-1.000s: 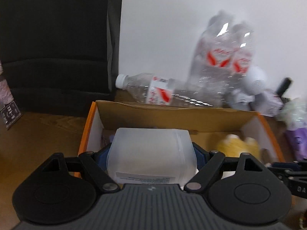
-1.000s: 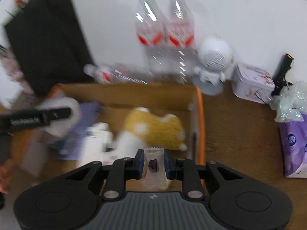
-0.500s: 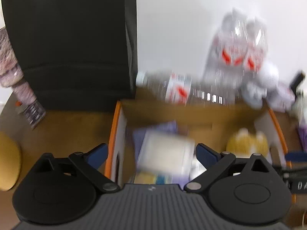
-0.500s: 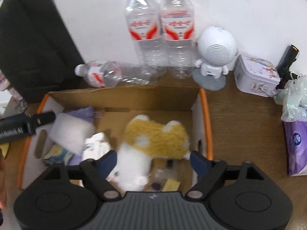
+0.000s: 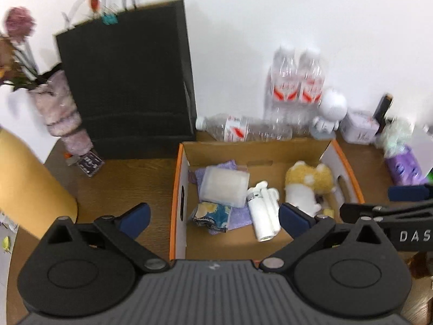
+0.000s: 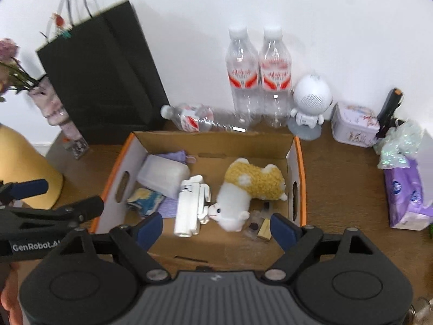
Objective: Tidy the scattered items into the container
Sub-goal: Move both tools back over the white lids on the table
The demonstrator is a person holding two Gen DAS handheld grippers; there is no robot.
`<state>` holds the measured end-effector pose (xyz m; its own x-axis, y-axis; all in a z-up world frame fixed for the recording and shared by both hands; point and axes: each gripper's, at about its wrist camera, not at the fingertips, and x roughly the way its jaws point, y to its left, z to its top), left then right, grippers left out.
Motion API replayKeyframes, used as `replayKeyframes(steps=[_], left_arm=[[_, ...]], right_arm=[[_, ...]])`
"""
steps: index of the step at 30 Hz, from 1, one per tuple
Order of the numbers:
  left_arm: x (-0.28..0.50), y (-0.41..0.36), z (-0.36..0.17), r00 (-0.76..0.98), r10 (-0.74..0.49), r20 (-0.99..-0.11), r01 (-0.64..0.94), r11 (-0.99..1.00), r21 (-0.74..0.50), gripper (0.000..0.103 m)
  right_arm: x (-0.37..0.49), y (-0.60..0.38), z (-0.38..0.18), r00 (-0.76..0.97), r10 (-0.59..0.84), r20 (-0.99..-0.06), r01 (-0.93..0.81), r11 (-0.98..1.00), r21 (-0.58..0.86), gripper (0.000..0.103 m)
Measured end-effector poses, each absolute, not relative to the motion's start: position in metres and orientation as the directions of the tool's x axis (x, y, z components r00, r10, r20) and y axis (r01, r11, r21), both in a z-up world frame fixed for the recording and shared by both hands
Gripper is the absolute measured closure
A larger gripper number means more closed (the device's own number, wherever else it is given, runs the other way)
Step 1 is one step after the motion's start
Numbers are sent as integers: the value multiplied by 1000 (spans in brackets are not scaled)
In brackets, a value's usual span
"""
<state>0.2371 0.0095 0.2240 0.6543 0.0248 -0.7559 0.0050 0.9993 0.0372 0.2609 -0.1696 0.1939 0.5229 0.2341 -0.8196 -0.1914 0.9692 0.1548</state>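
Your cardboard box (image 6: 296, 168) w/ orange edges sits open on the wood tabletop (image 6: 343, 178), and the items are inside it. Left half: a frosted white plastic tub (image 6: 162, 176) lying over a purple cloth (image 5: 230, 166), w/ a blue-yellow packet (image 6: 144, 199) just in front of it. Middle: a white bottle-shaped thing (image 6: 189, 205) on its side. Right half: a yellow-white plush dog (image 6: 251, 187), touching the white bottle thing at its nose end. Near the box's front-right corner, a small clear bag w/ something dark in it (image 6: 253, 226) and a small tan block (image 6: 263, 228) beside it.

Your right gripper (image 6: 216, 224) hovers over the box's near edge, fingers (image 6: 284, 228) spread wide, nothing between them. Your left gripper (image 5: 213, 218) is above the box's left wall, also spread wide and holding nothing; one finger sits outside the box, the other over its inside. Each gripper shows at the edge of the other's view.

Behind the box: one water bottle lying down (image 6: 200, 119) against the back wall of the box, two upright bottles (image 6: 258, 78) by the wall, then a white round-headed robot figure (image 6: 310, 103), a floral tin (image 6: 354, 127) and a black torch-like item (image 6: 388, 108). Right of the box, well apart: a purple tissue pack (image 6: 406, 195) w/ crumpled clear plastic (image 6: 400, 143) behind it. Left: a black paper bag (image 6: 100, 75), wrapped flowers (image 6: 54, 105), a yellow rounded object (image 6: 24, 170).
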Motion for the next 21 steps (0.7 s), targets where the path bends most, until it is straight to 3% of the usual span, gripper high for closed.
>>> replayKeyframes(steps=[10,14,16,21], left_arm=[[115,-5,246,823,3,-568,21,999,36,0],[58,-12,224,898,15,-439,19,997,73,0],[31,-17,205,923,45,-382,-2,994,113,0],[-19,-13,134,918,51,-392,-20,996,81,0]], right_arm=[[150,-189,227,703,234,-671,-210,970,119,16],[93,-205,207,769,263,-583,-226,965,137,13],[65,-213,189,786,293,-544,-250,956,153,6],[2,-224,127,851,250,-462,-229,968,101,0]])
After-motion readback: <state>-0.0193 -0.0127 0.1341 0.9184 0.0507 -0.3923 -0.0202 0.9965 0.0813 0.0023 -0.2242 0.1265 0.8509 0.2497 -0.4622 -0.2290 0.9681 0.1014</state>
